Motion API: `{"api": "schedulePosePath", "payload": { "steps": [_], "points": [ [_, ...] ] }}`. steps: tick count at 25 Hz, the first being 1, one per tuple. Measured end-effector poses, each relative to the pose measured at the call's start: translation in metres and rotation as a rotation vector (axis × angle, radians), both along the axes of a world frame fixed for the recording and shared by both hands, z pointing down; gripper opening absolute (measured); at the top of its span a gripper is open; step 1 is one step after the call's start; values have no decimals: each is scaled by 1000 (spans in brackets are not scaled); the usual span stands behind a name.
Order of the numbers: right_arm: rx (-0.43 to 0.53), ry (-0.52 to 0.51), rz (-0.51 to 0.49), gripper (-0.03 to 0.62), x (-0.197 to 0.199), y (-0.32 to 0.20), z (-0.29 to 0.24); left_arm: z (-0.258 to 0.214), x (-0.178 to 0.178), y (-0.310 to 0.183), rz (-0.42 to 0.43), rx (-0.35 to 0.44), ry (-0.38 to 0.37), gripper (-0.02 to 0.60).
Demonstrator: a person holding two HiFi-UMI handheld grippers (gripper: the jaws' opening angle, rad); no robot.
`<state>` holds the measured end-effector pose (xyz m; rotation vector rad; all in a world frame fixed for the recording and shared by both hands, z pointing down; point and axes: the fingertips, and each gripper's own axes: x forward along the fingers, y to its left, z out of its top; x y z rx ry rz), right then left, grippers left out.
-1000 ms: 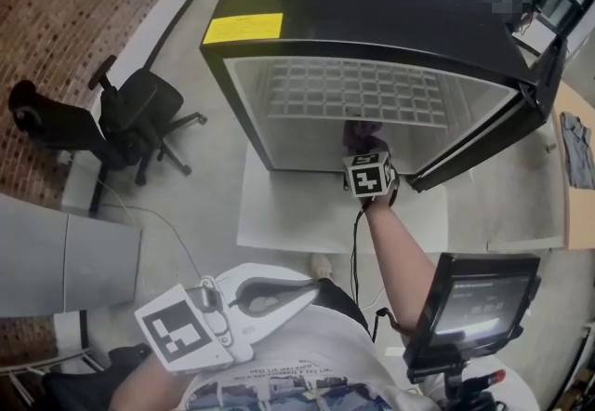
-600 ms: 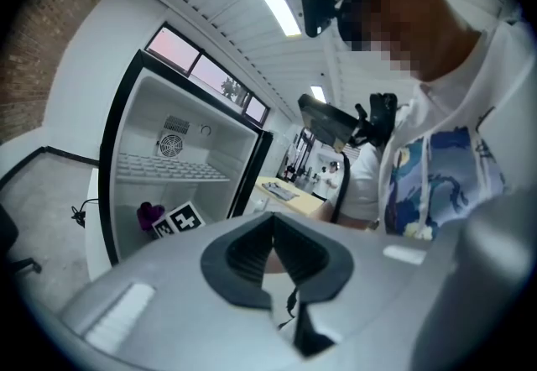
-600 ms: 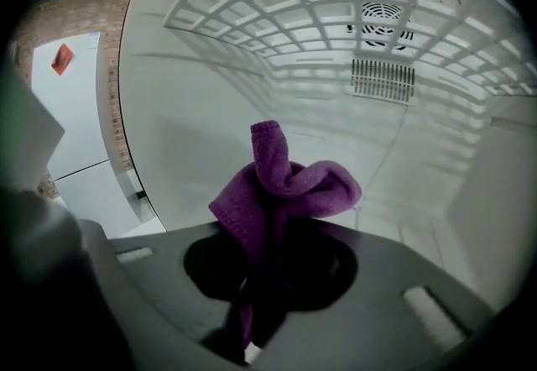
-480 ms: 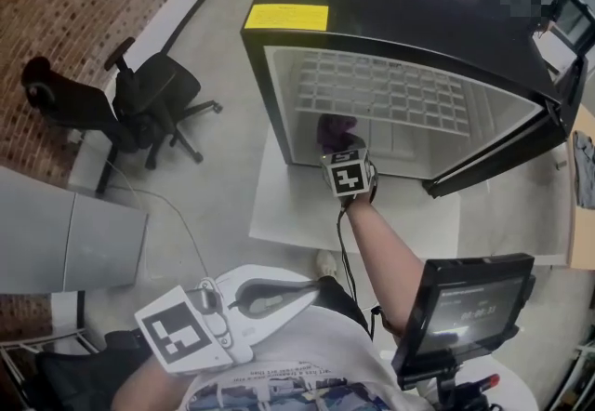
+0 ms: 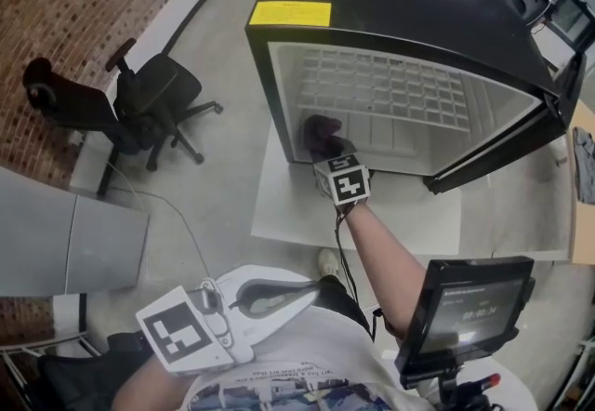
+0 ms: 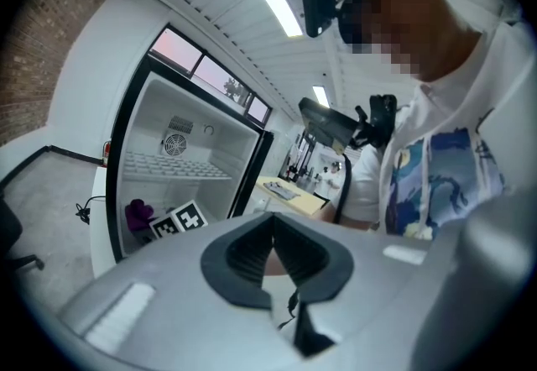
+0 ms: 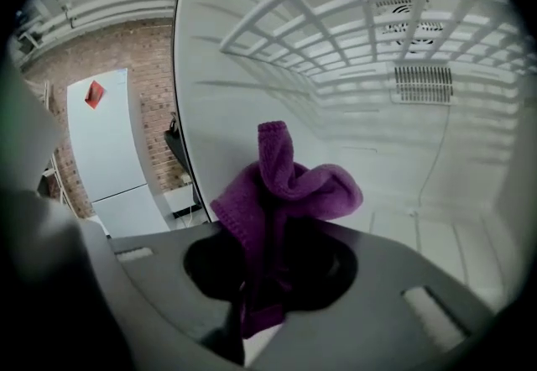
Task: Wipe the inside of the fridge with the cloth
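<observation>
Right gripper (image 5: 327, 149) reaches from frame centre of the head view into the open fridge (image 5: 400, 0), a black cabinet with a white interior and a yellow label on top. Its marker cube (image 5: 342, 181) faces the camera and covers the jaws. A dark purple cloth (image 5: 321, 128) bunches just past the cube, low at the left of the cavity, below the white wire shelf (image 5: 381, 88). Whether the cloth touches the wall or floor cannot be told from here. The left gripper (image 5: 297, 293) sits at the lower left against the person's shirt, well apart from the fridge. An office chair (image 5: 139, 102) stands at the left, and a screen (image 5: 465, 311) is partly cut off at the lower right. In the left gripper view, that tool's dark pads meet with nothing between them. Beyond them the fridge stands at the left, with the cloth a small purple lump at its lower left corner. In the right gripper view, the jaws are clamped on the cloth. It is a knitted, ribbed fabric, and one fold stands up while another droops to the right. Its lower end drops between the pads, out of sight. The shelf crosses the upper right, and a vent grille (image 7: 424, 80) shows on the back wall.
</observation>
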<state>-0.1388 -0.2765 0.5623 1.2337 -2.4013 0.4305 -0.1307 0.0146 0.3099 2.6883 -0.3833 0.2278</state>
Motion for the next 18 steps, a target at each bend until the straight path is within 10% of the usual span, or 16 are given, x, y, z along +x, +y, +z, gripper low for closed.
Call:
{"api": "schedulePosePath", "payload": {
  "steps": [18],
  "points": [
    [-4, 282, 423, 77, 238, 48, 8, 4, 74, 13, 302, -23, 53, 6]
  ]
}}
